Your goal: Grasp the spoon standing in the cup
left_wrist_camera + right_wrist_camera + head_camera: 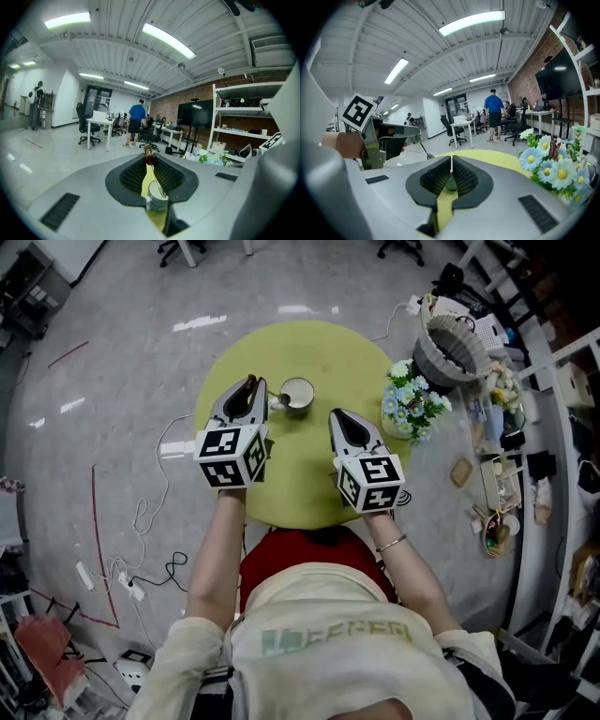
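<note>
The left gripper pinches the wooden tip of the spoon, whose shaft slants down into the cup on the yellow table; the grasp looks made; the right gripper waits aside, clamped on nothing, clear of the flowers.

Grey left tongs and right tongs, black ribbed pads, black-and-white marker cubes, cream T-shirt, bracelet

Both bare forearms reach forward side by side, the left gripper pinching the spoon by its handle, the right gripper level beside it, jaws closed on nothing.
</note>
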Demonstrator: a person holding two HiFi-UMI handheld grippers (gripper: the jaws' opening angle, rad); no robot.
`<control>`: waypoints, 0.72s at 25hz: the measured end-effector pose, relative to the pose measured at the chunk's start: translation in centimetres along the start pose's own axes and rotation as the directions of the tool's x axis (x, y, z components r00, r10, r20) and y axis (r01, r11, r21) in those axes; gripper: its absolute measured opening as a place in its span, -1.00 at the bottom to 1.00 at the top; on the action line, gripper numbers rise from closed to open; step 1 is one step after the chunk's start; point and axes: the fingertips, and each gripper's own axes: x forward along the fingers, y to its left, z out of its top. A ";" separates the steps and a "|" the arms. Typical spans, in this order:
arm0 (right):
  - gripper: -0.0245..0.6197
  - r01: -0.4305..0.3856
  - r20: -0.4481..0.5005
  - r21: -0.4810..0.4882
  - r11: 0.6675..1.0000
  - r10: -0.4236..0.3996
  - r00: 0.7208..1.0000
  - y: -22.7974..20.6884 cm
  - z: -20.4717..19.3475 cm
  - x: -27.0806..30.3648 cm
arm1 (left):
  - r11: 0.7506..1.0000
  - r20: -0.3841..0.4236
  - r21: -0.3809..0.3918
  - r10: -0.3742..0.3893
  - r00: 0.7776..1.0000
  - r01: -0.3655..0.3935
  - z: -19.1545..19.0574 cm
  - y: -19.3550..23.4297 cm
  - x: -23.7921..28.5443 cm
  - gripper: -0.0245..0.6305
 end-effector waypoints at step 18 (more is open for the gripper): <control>-0.80 -0.080 0.008 -0.027 0.996 0.081 0.997 0.5 0.0 -4.4 | 0.992 0.018 -0.038 0.125 0.992 -0.124 -0.7 -1.9 -5.8 -0.74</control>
